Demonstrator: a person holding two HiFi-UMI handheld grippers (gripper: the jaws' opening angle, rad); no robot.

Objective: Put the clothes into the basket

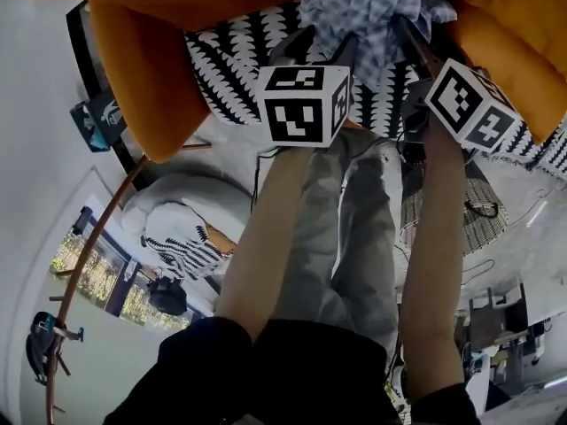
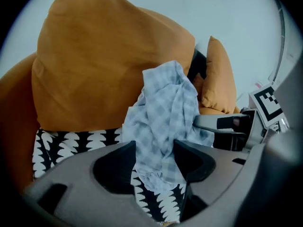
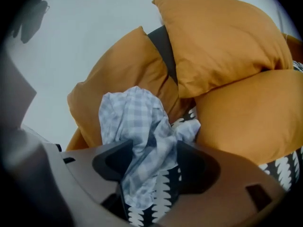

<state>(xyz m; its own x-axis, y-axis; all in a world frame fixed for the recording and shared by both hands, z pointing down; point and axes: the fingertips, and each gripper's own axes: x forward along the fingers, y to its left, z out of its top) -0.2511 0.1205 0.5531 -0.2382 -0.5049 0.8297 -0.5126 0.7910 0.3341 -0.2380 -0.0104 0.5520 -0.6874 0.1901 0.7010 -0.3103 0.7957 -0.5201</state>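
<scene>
A crumpled pale blue-and-white checked cloth garment point(image 2: 165, 112) is seen lying on the black-and-white patterned seat cushion point(image 2: 71, 145) against orange pillows point(image 2: 104, 65), loosely framed by the spread jaws of the left gripper point(image 2: 155, 148) and the right gripper point(image 3: 155, 148).

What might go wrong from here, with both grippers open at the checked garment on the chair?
1. Both the left gripper and right gripper stand open around the checked garment; closing low might also pinch the patterned seat cover.
2. The grippers are near each other, so they may collide.
</scene>
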